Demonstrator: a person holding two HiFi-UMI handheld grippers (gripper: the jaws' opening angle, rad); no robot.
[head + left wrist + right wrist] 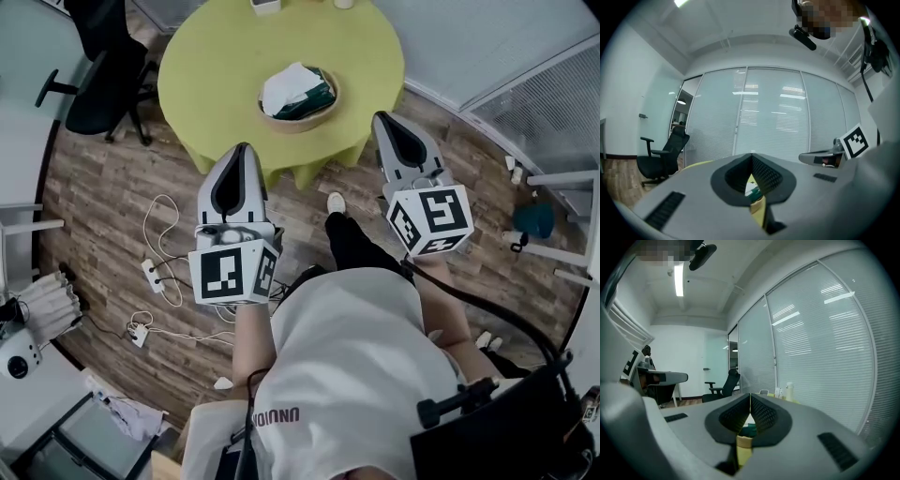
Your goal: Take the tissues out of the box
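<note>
Our left gripper point(242, 150) and right gripper point(380, 118) both clenched empty, we hover at table point(216, 66) edge, tissues point(281, 89) midtable, chair point(108, 89) left

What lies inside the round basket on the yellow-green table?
Inside the basket lies a dark green tissue box with white tissue across its top. The basket's floor beneath the box is covered, so anything under it cannot be seen.

Tissue box point(314, 97) — maybe half-hidden — in basket point(296, 125)
</note>
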